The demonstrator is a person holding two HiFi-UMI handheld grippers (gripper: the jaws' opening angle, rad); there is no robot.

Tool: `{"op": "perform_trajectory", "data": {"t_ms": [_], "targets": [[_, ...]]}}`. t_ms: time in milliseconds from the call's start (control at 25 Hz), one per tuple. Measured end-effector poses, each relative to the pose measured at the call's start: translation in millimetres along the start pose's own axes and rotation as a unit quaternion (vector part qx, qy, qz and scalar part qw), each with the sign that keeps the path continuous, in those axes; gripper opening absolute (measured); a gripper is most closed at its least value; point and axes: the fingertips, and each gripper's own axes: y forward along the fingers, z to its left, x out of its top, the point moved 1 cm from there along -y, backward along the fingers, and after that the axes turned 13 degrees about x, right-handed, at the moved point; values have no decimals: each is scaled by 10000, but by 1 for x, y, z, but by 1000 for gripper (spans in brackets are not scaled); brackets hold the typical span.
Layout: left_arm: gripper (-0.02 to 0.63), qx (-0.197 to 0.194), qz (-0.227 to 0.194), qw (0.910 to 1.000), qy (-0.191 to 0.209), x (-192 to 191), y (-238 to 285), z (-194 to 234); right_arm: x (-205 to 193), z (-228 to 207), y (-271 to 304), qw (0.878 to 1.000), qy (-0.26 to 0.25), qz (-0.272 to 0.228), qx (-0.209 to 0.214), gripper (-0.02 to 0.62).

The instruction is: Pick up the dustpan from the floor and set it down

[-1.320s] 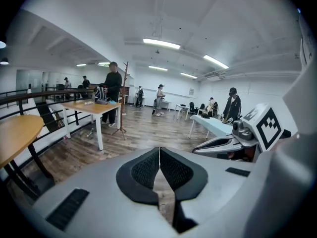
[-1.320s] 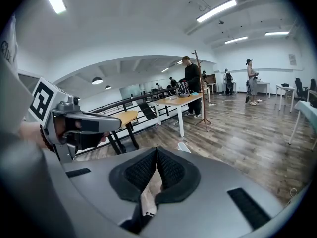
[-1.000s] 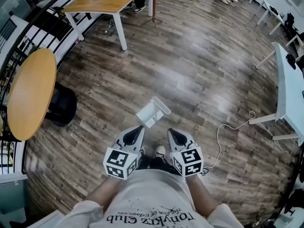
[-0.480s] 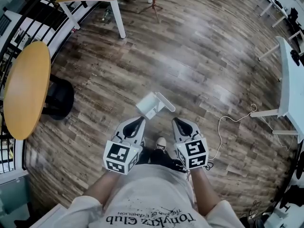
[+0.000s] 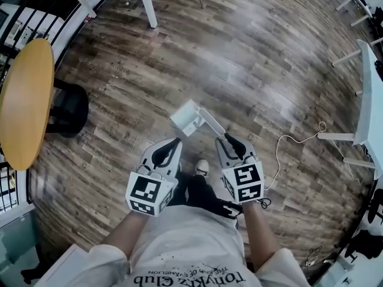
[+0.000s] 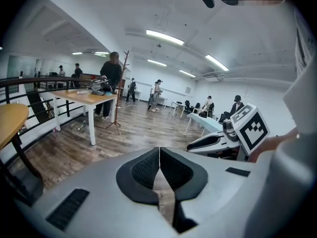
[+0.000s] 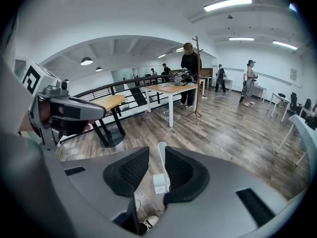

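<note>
The white dustpan point(image 5: 187, 116) lies on the wood floor just ahead of my feet, its long handle point(image 5: 210, 122) slanting back toward my right gripper point(image 5: 230, 141). In the right gripper view the handle point(image 7: 161, 175) stands between the jaws, close to the right pad with a gap on the left; my right gripper point(image 7: 156, 165) is opening and its pads do not press on the handle. My left gripper point(image 5: 173, 143) hovers left of the pan, apart from it. The left gripper point(image 6: 159, 155) is shut, pads together, with nothing in it.
A round wooden table point(image 5: 24, 100) with a black base point(image 5: 69, 109) stands at the left. A white desk point(image 5: 368, 94) is at the right, with a loose cable point(image 5: 287, 151) on the floor beside it. My shoe point(image 5: 202, 168) sits between the grippers. Several people stand far off.
Both grippers have moved forward and down toward the dustpan. The right jaws, shut before, have parted, and the handle's end now reaches the right gripper's tips.
</note>
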Motion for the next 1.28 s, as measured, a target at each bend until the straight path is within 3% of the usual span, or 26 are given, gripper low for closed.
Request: {"op": "perform_trajectory", "data": {"t_ms": [400,600,1280], "targets": [[25,-11,285,9996,-72,-23,26,15,-21,-23,42,9993,-26,345,125,201],[26,18,427,9990,-113,-31,35,28,-27,-32,65,9977,49,538,412,284],[26,102,726,9969,-289,-50,49,54,-54,-48,129,9784,-695,1889,476,293]]}}
